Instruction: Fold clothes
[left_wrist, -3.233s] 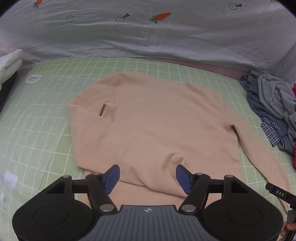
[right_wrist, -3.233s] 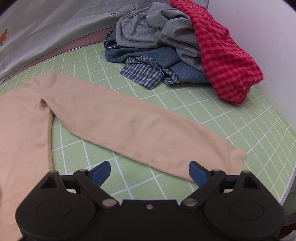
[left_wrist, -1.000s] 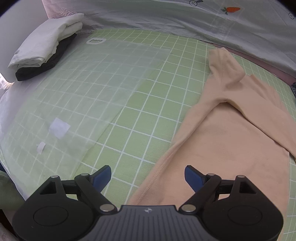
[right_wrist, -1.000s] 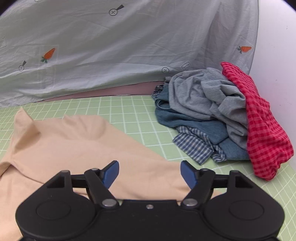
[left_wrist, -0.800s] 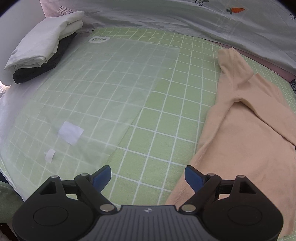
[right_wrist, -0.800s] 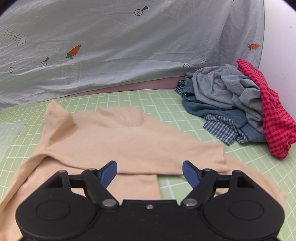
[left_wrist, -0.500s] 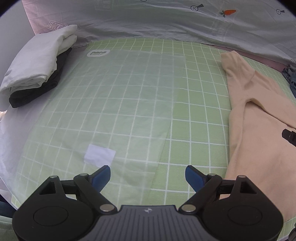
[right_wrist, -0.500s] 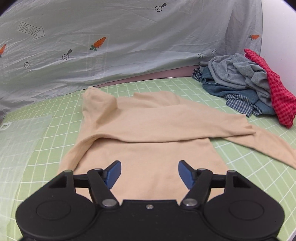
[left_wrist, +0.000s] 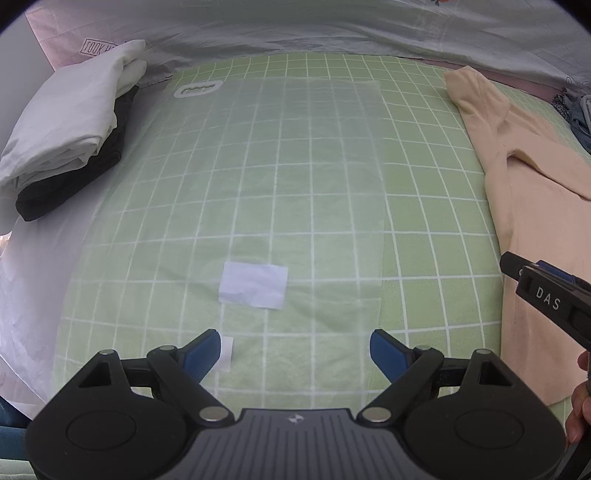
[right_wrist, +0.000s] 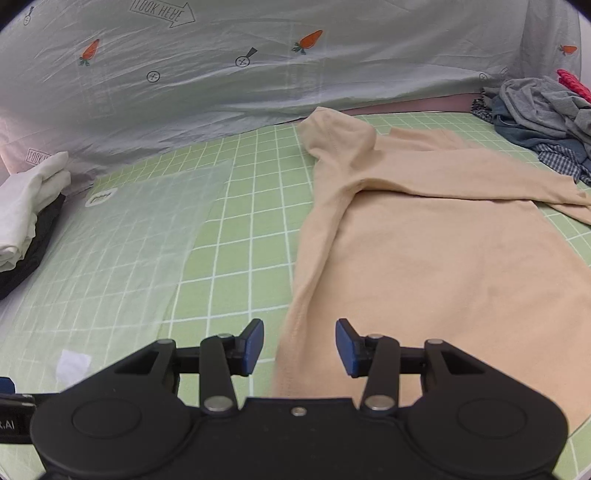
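Note:
A beige long-sleeved sweater (right_wrist: 436, 243) lies on the green grid mat (right_wrist: 251, 236), one sleeve folded across its body. In the left wrist view its left edge (left_wrist: 517, 206) runs down the right side. My right gripper (right_wrist: 299, 345) is open and empty, low over the sweater's near left hem edge. It also shows in the left wrist view (left_wrist: 546, 291) at the right edge, over the sweater. My left gripper (left_wrist: 295, 350) is open and empty over a translucent plastic sheet (left_wrist: 280, 192), left of the sweater.
A folded white and black stack (left_wrist: 70, 136) lies at the far left, also in the right wrist view (right_wrist: 26, 218). A heap of grey, blue and red clothes (right_wrist: 539, 110) sits at the far right. A grey carrot-print cloth (right_wrist: 258, 55) hangs behind. White paper labels (left_wrist: 254, 284) lie on the sheet.
My left gripper has swung left, off the sweater and over the plastic sheet. My right gripper has moved left to the sweater's left hem edge, its jaws somewhat narrower.

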